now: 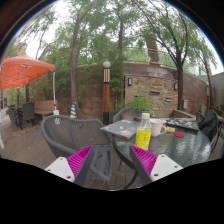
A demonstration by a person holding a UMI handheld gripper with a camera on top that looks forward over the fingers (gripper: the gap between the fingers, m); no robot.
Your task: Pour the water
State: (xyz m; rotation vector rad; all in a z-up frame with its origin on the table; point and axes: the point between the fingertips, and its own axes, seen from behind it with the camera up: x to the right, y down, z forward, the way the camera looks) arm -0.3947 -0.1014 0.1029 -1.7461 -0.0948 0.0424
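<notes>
yellow bottle (144, 134) with white cap, upright on the glass table, beyond the fingers

The claw (112, 160) has 2 fingers (77, 163). Each finger is light grey, nearly white, on its outer side. Each one has a bright pink pad (143, 160) on its inner side. The pads look like pointed wedges, wide low down and thin at the tips. The left pad leans one way and the right pad leans the other, so they mirror each other. The lower parts of the fingers are dark.
</notes>
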